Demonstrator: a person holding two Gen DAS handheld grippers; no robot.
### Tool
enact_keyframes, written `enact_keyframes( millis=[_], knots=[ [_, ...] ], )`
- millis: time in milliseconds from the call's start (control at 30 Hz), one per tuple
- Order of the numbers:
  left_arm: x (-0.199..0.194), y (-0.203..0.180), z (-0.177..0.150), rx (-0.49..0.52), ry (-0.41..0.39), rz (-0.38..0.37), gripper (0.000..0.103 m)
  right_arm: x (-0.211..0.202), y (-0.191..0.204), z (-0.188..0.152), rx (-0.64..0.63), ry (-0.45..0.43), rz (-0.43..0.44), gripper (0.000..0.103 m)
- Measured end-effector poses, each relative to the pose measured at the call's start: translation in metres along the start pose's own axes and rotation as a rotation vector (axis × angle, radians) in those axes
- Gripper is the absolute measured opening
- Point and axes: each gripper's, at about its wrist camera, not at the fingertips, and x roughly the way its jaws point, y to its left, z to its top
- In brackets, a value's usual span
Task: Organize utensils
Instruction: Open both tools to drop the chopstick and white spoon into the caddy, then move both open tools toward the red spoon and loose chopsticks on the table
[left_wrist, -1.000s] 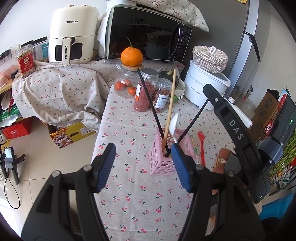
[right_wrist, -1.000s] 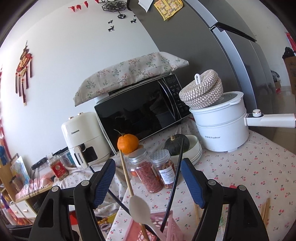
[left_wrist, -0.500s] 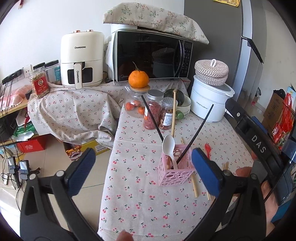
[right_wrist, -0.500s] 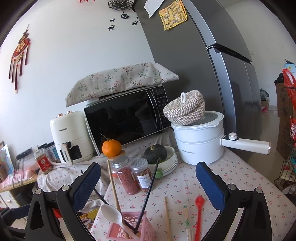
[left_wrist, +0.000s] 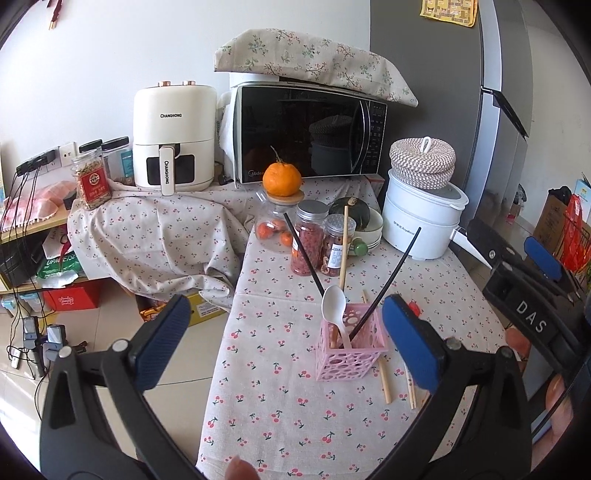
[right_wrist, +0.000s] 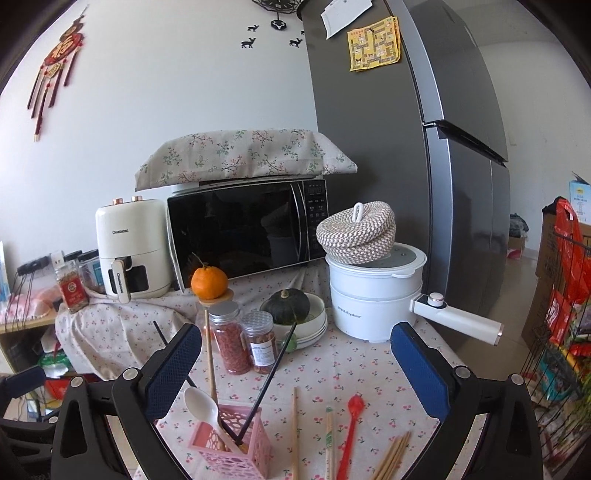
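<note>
Both grippers — left & right — wide open, empty, above pink holder w/ spoon.

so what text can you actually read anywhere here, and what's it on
"CHANGHONG" on the air fryer, front and handle.
"DAS" on the right tongs, open.
"Midea", faint, on the microwave.
"Royalstar", roughly, on the white pot.
"UPM", partial, on a green pack.
Jar labels and fridge note: unreadable.

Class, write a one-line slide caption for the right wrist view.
Open right gripper above pink utensil holder with white spoon; red spoon on the tablecloth.
</note>
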Motion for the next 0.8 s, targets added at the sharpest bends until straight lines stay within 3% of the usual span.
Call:
enact_keyframes(
  millis=[800],
  knots=[
    [-0.008, -0.016, 0.000, 0.009, -0.039, 0.004, 0.103, -0.028, -0.027, -0.006, -0.070, 0.019, -0.097, 0.103]
  ],
)
